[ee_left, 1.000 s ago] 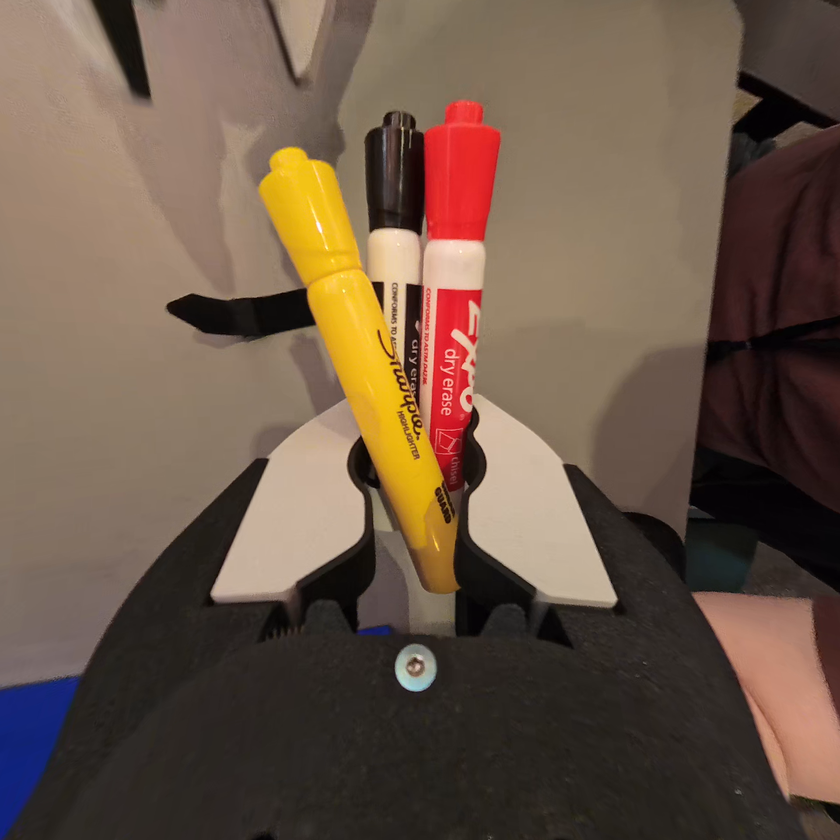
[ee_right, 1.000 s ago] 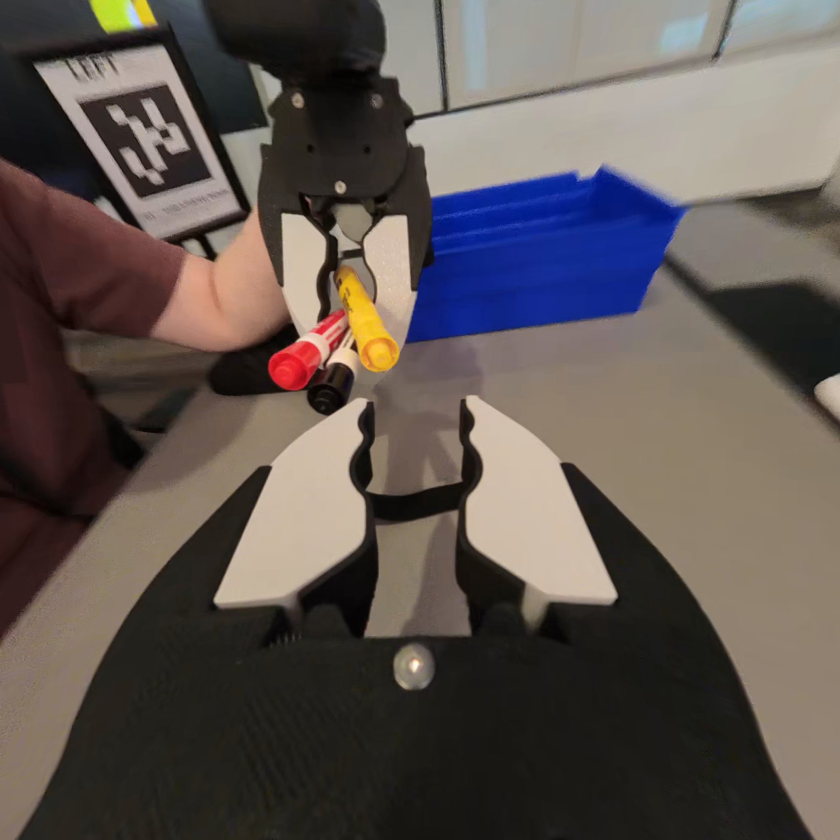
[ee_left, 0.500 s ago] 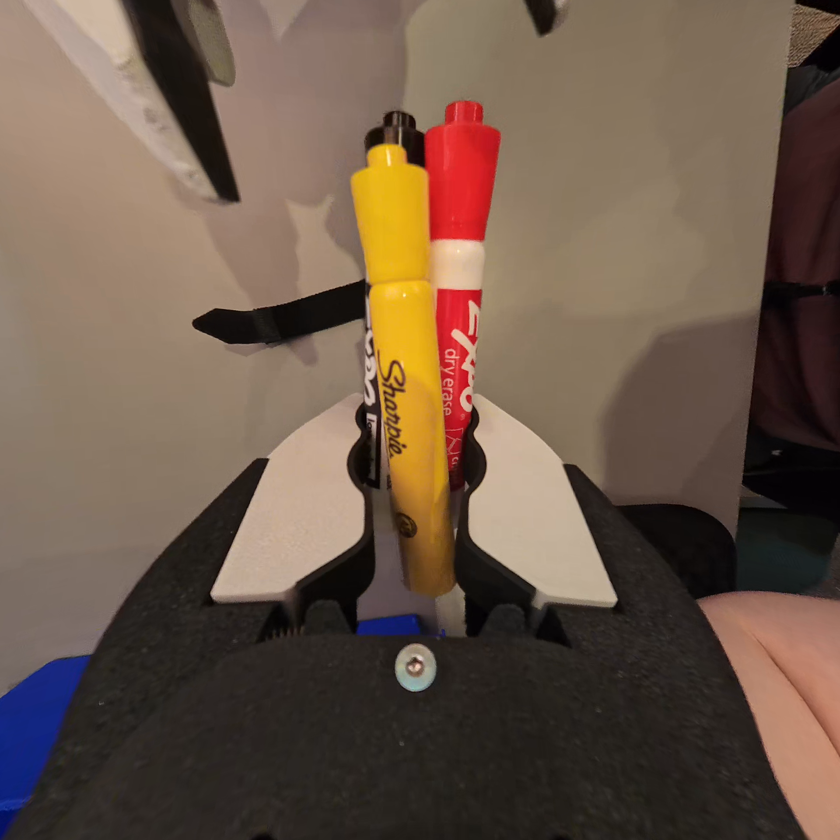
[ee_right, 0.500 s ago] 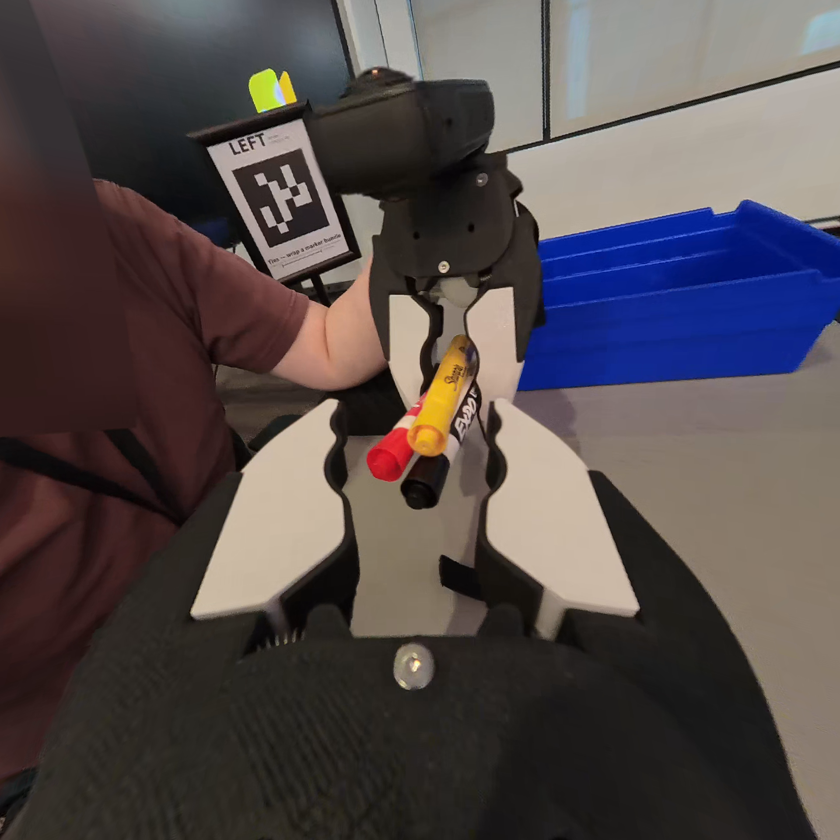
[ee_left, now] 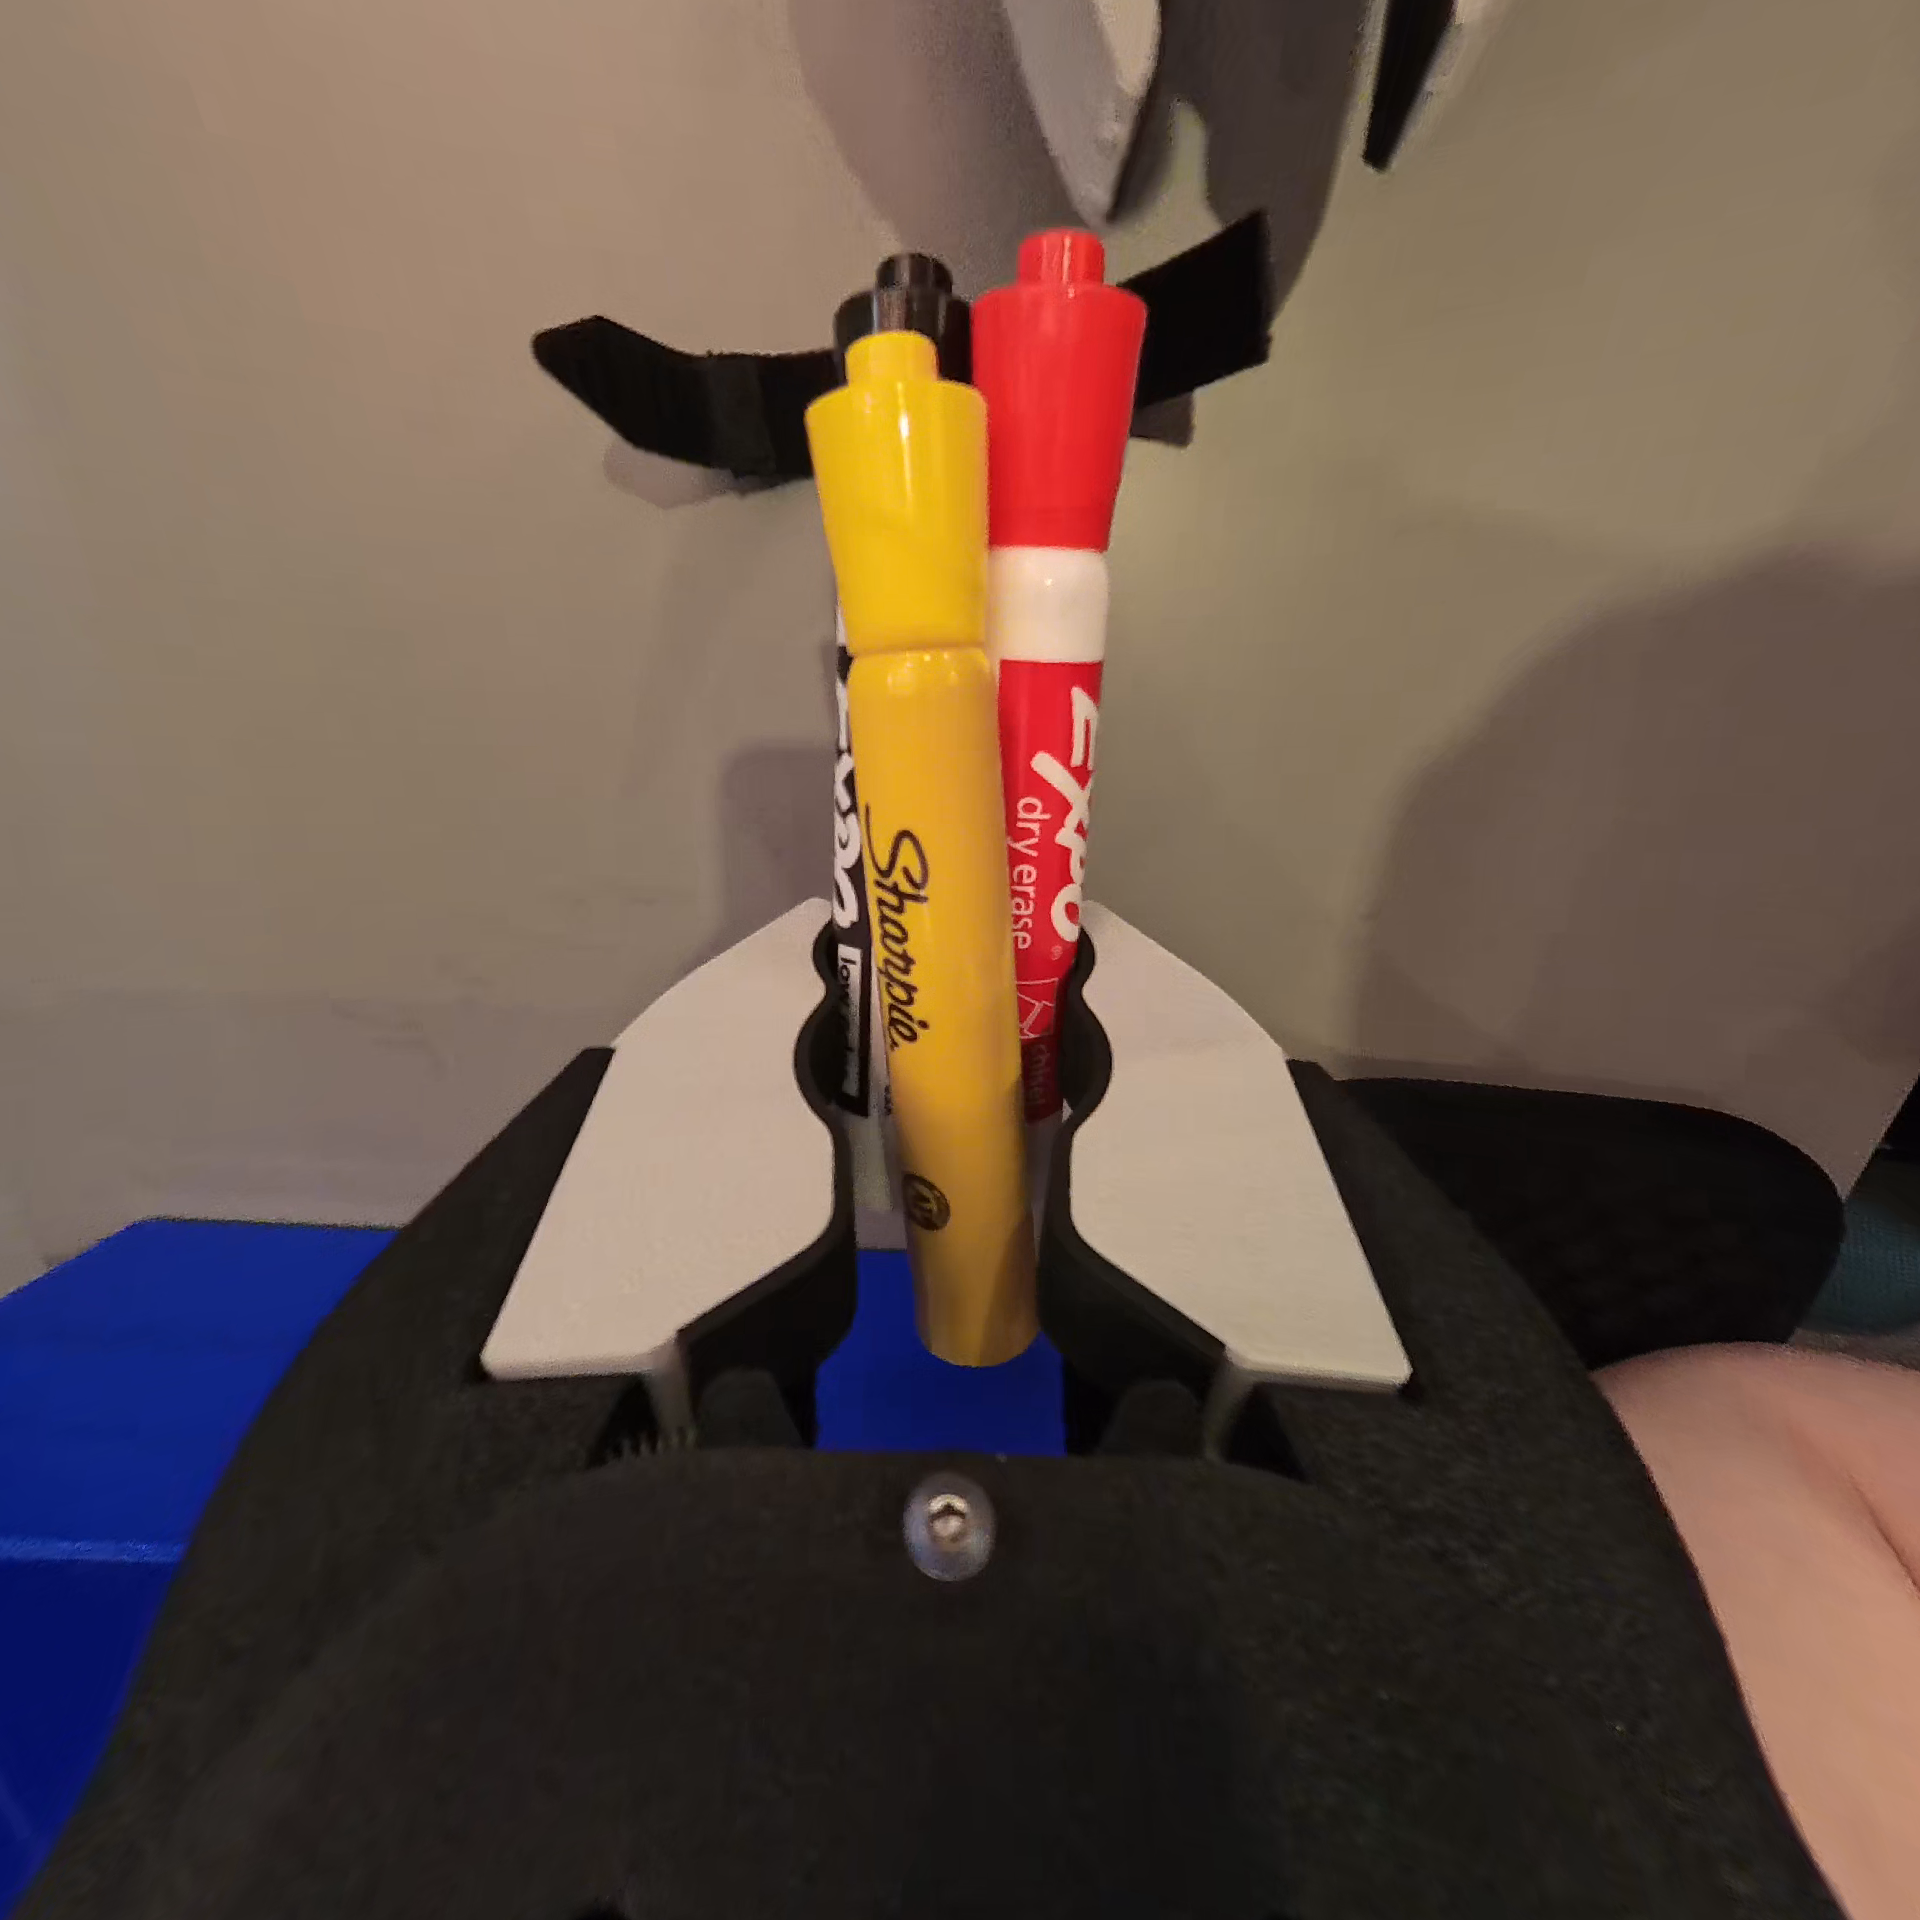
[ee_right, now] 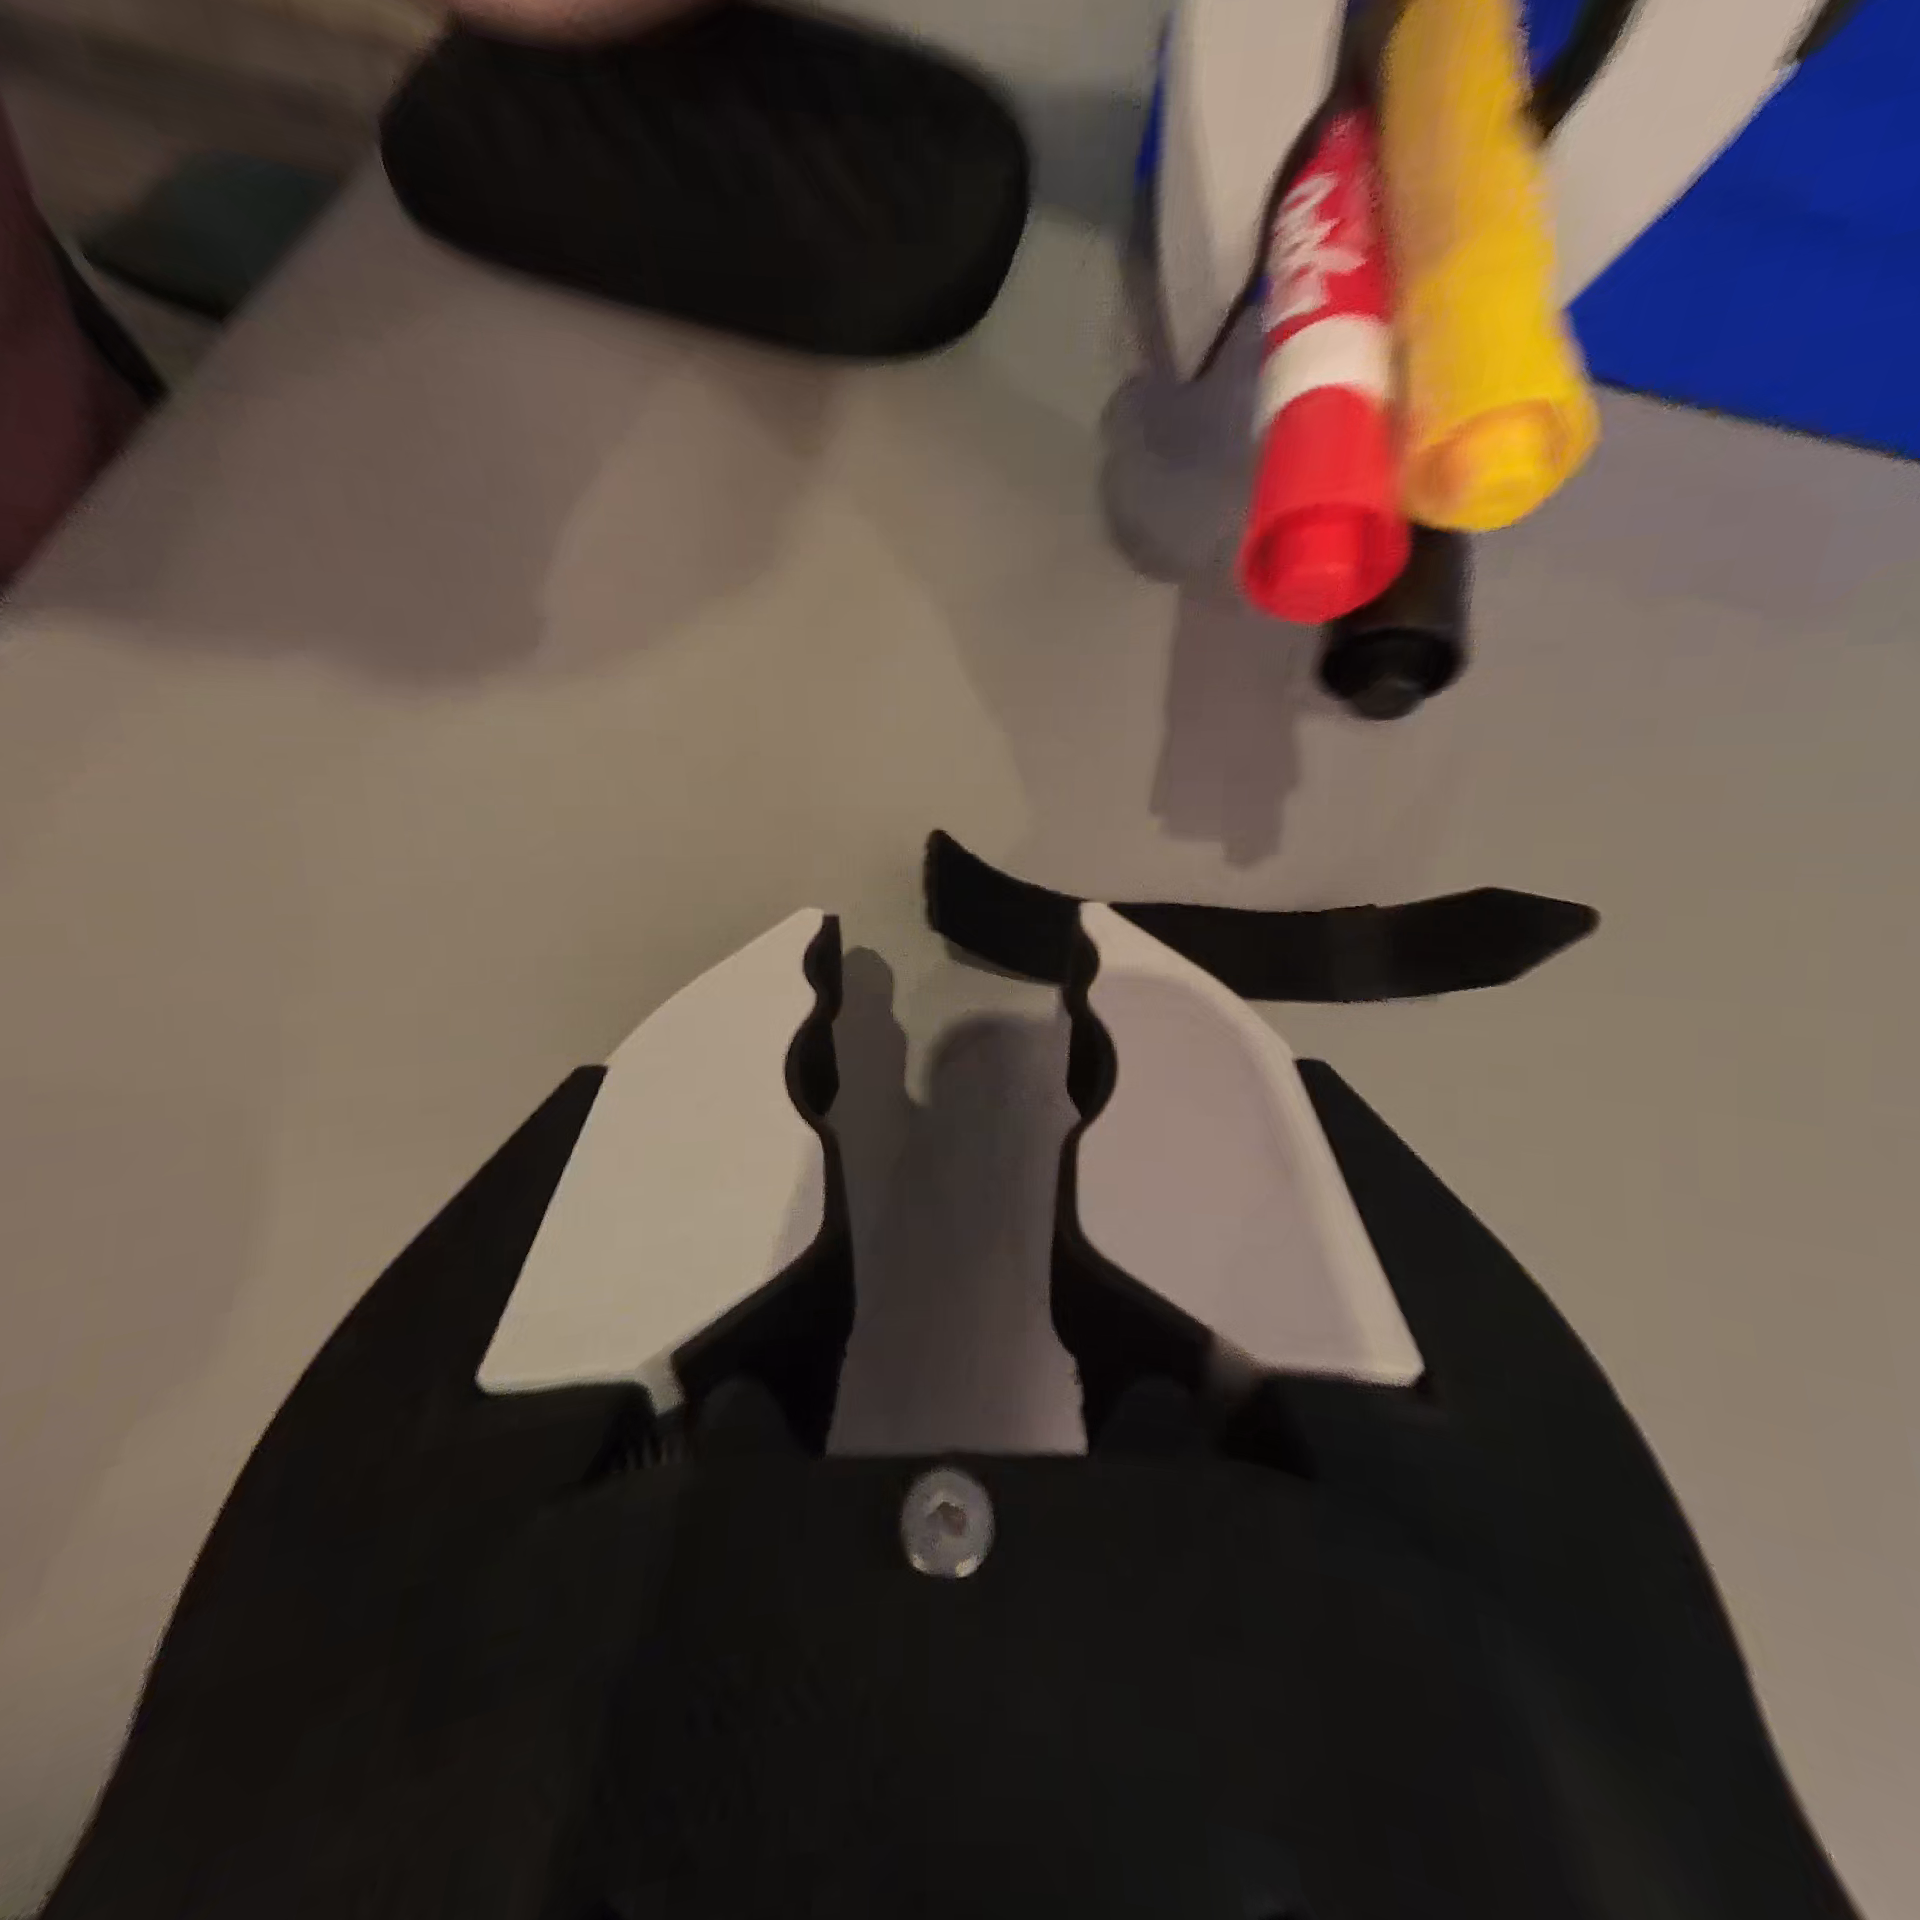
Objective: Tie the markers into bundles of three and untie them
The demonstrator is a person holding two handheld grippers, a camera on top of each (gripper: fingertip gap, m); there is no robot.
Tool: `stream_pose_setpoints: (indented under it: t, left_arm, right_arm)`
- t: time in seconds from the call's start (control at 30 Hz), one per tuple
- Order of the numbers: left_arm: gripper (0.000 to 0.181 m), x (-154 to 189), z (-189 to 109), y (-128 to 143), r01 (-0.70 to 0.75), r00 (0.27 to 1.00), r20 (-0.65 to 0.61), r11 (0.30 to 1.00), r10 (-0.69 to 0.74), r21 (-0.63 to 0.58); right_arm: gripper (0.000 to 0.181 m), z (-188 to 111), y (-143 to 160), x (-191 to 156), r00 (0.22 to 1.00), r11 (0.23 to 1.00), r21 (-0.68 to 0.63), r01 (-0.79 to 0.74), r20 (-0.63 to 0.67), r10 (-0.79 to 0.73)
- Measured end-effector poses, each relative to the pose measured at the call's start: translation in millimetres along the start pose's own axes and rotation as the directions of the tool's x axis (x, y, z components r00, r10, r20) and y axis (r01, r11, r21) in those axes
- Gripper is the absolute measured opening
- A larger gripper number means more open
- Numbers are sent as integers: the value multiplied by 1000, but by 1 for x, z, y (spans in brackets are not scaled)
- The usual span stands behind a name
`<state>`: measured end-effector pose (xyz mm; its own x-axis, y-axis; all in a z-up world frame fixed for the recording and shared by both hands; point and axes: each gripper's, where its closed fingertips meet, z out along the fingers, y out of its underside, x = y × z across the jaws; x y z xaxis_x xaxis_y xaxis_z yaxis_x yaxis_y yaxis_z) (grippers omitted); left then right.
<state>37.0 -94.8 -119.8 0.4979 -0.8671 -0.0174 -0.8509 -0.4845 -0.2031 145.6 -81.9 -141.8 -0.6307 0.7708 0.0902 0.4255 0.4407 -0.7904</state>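
Observation:
My left gripper (ee_left: 948, 935) is shut on three markers held side by side above the grey table: a yellow marker (ee_left: 914, 727), a red marker (ee_left: 1055, 520) and a black marker (ee_left: 902, 301) mostly hidden behind the yellow one. They show blurred at the upper right of the right wrist view: yellow marker (ee_right: 1475, 312), red marker (ee_right: 1325, 447), black marker (ee_right: 1397, 644). A black strap (ee_left: 717, 400) lies flat on the table beyond the markers. My right gripper (ee_right: 951, 935) is open and empty, its tips just above the strap's (ee_right: 1330, 951) left end.
A blue bin (ee_left: 156, 1382) sits behind my left gripper and shows at the upper right of the right wrist view (ee_right: 1766, 260). A black oval pad (ee_right: 707, 177) lies at the table's edge. A person's arm (ee_left: 1787, 1558) is at the right. Some 12 cm of space lies between my two pairs of fingers. It is some 7 cm from my right tips to the black strap (ee_left: 717, 400). Look for it in the right wrist view (ee_right: 1383, 944) too.
My right gripper has tilted down toward the table and come over the strap. The left gripper with the markers has moved nearer the strap. The yellow marker straightened up beside the others.

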Motion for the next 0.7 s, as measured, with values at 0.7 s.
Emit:
stream_pose_setpoints:
  t: [0.7]
  left_arm:
    - [38, -9, 12, -17, 4, 1000, -16, 997, -2, 73]
  right_arm:
    - [4, -47, -96, 49, 740, 669, 323, -669, 369, 562]
